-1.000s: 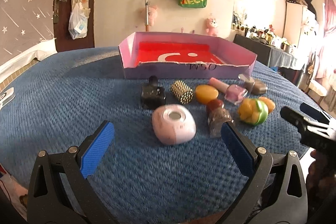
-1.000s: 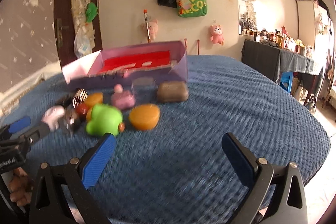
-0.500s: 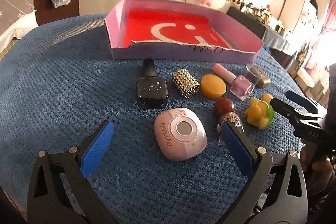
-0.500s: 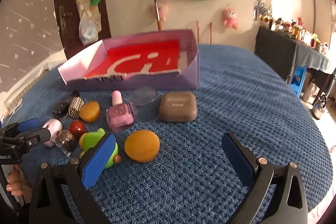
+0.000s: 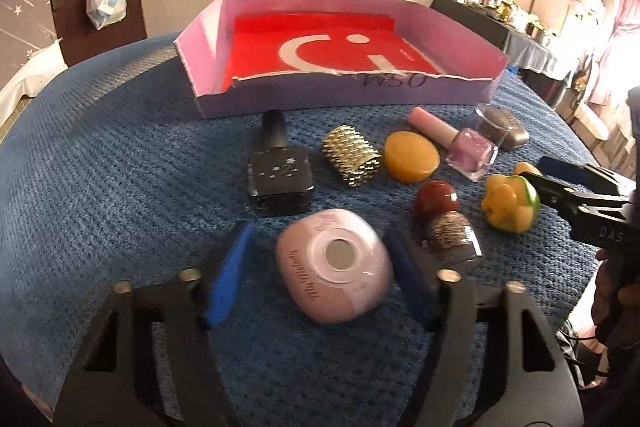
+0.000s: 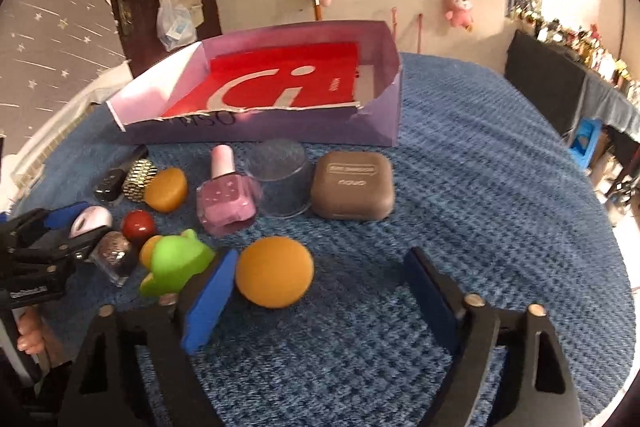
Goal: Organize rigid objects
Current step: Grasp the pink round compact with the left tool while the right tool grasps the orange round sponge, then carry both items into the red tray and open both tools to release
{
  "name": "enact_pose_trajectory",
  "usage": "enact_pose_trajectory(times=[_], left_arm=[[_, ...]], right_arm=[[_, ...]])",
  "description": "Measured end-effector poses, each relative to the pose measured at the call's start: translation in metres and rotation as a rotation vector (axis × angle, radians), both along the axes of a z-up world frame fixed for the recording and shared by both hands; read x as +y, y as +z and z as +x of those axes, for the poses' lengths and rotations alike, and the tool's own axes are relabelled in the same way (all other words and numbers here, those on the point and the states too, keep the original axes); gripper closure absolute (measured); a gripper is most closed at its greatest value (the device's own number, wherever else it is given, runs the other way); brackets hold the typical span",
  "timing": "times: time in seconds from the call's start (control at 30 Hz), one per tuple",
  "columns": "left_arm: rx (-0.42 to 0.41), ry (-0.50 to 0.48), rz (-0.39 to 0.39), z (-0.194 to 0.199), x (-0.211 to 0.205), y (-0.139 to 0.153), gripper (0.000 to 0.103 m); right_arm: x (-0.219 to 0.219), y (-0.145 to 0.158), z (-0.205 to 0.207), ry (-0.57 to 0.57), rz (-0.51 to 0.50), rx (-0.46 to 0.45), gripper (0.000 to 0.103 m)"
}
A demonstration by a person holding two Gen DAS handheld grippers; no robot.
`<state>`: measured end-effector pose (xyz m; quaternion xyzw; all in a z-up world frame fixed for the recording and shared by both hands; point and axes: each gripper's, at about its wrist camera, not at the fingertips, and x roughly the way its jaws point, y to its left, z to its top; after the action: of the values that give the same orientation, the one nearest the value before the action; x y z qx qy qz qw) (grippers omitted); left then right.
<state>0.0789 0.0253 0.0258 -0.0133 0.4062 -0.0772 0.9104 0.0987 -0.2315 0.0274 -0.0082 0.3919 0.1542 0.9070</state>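
Blue knitted cover (image 5: 100, 187) over the tabletop, carrying a row of small things in front of a shallow lilac box (image 5: 340, 95) with a red sheet (image 5: 320, 47) lining its floor.

From the left in the left wrist view: black bottle (image 5: 278, 183) lying on its side, cap toward the box; gold studded cylinder (image 5: 352, 161) just beside it; amber oval (image 5: 411, 157); pink polish bottle (image 5: 466, 143) lying down; brown case (image 5: 508, 131) behind a clear cup (image 5: 490, 119). Nearer row: pink rounded case (image 5: 334, 263) between the closing jaws of the left gripper (image 5: 320, 275), pads not yet pressing on it; dark red ball (image 5: 436, 199) touching a glittery bottle (image 5: 454, 235); yellow-green toy (image 5: 510, 203) next to the right gripper's tip.

In the right wrist view: right gripper (image 6: 316, 295) with jaws closing, still apart; orange ball (image 6: 274, 271) between them, close to the left pad, well clear of the other. Green toy just left of that pad.
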Motion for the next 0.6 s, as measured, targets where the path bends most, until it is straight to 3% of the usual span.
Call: enact_pose_trajectory(times=[0.17,0.27,0.6], left_arm=[[0.000,-0.011,-0.013,-0.001,-0.002,0.003,0.051],[0.001,-0.020,-0.031,0.000,-0.001,0.008,0.051],[-0.059,-0.028,-0.028,0.000,0.002,0.038,0.051]], right_arm=[[0.002,0.000,-0.002,0.037,0.038,0.014,0.043],[0.006,0.002,-0.006,0.076,0.073,0.020,0.063],[0.006,0.024,-0.004,0.088,0.100,-0.028,0.063]])
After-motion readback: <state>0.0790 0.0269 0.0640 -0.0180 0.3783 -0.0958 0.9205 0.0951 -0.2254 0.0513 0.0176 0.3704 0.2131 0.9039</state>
